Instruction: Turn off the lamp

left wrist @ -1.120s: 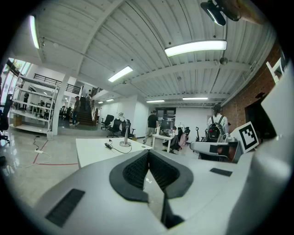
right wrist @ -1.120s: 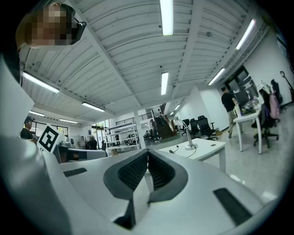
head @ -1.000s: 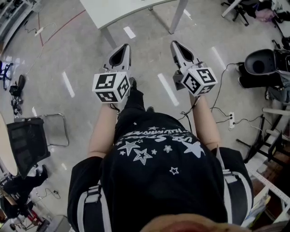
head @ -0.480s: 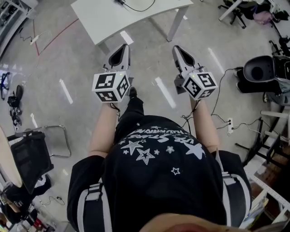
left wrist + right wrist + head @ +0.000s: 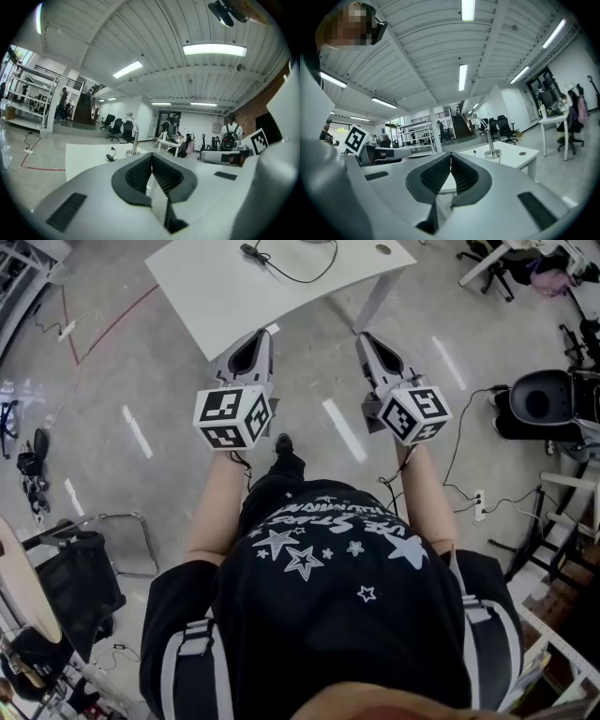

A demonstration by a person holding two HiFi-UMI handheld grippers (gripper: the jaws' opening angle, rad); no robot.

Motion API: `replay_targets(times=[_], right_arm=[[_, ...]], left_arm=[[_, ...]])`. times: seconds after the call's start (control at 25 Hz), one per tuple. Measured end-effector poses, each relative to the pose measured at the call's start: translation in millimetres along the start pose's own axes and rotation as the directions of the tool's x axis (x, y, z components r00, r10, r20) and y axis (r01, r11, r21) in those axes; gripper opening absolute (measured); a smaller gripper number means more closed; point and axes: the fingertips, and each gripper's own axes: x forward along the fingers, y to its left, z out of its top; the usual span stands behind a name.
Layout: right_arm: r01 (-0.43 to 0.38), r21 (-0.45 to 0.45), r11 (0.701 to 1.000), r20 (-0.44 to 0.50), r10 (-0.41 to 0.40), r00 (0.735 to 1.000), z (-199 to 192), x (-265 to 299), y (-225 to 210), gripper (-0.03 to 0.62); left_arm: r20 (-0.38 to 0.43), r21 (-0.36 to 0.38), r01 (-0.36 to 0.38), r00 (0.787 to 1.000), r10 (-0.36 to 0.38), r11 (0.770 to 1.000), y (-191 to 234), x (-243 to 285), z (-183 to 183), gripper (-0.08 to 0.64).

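A silver gooseneck desk lamp (image 5: 133, 136) stands on a white table (image 5: 234, 296) ahead of me; it also shows in the right gripper view as the lamp (image 5: 488, 136) on the table (image 5: 513, 157). A black cord with a small black block (image 5: 249, 250) lies on the tabletop. My left gripper (image 5: 257, 341) and right gripper (image 5: 368, 341) are held side by side, level, short of the table's near edge. Both are shut and empty, the left gripper (image 5: 151, 157) and the right gripper (image 5: 451, 157) with pads meeting.
A black office chair (image 5: 70, 577) stands at the lower left. A black round seat (image 5: 542, 395) and a floor power strip (image 5: 479, 505) with cables lie at the right. Shelving (image 5: 562, 634) is at the lower right. People and desks stand far off.
The white table has come nearer, sliding down the head view as I walk towards it. Both grippers keep their pose in front of me, still shut.
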Motion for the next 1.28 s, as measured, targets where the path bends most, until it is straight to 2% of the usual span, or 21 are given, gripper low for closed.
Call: replay_targets(times=[0.6, 1.0, 1.28], right_arm=[[0.008, 0.019, 1.0, -0.018, -0.008, 1.0, 6.5, 126.3, 12.0, 0.006], [0.018, 0.04, 0.999, -0.033, -0.017, 0.999, 0.9, 159.8, -5.2, 0.006], [-0.057, 0.032, 0.998, -0.019, 0.058, 0.998, 13.8, 206.1, -26.2, 0.006]], left_arm=[[-0.019, -0.03, 0.034, 0.999, -0.035, 0.999, 91.3, 53.9, 14.6, 0.011], [-0.039, -0.064, -0.002, 0.999, 0.0, 0.998, 125.9, 71.2, 5.5, 0.012], [-0.022, -0.054, -0.057, 0.998, 0.056, 0.997, 140.9, 102.0, 11.3, 0.012]])
